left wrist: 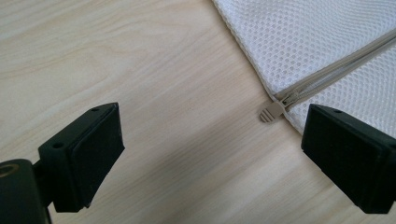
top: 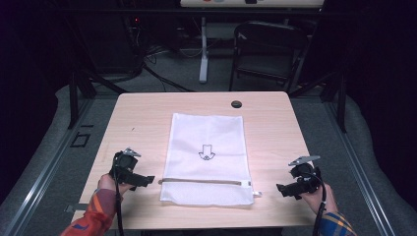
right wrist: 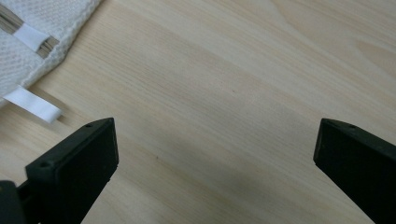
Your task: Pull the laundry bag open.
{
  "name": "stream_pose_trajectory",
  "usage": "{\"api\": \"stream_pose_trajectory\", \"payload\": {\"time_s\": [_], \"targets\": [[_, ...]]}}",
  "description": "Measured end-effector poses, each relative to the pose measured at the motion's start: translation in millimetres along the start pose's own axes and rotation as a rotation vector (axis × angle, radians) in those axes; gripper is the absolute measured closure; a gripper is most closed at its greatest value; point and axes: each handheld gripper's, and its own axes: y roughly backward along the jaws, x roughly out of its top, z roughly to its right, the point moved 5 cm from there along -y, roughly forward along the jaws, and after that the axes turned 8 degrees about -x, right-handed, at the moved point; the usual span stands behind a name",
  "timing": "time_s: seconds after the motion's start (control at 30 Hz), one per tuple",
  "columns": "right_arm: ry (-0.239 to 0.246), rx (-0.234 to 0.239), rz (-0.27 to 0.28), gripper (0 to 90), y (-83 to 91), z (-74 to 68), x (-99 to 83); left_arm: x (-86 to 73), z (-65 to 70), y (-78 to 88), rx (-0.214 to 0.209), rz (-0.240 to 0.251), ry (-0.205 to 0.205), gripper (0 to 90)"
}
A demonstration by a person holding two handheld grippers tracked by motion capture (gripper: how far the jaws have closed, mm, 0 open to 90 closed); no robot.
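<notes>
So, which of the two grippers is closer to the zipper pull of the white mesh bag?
The left gripper: the zipper pull lies just ahead of its open jaws. The right gripper is at the mesh bag's other end, beside the white tag.

The white rectangular mesh bag is woven cloth with a fine honeycomb weave, rough and matt. Its beige zip near the bench's front edge looks like fabric tape, with a ribbed matt plastic pull. Smooth white ribbon tags sit at its corner. The pale wooden bench shows fine grain, smooth with a soft sheen.
</notes>
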Motion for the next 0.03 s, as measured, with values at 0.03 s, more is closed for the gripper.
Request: {"api": "stream_pose_trajectory", "payload": {"time_s": [0.03], "targets": [[0.002,-0.001,-0.002,0.0,-1.1,0.7,-0.6,-0.6,-1.5,-1.2,0.002,-0.011,0.000,4.3]]}}
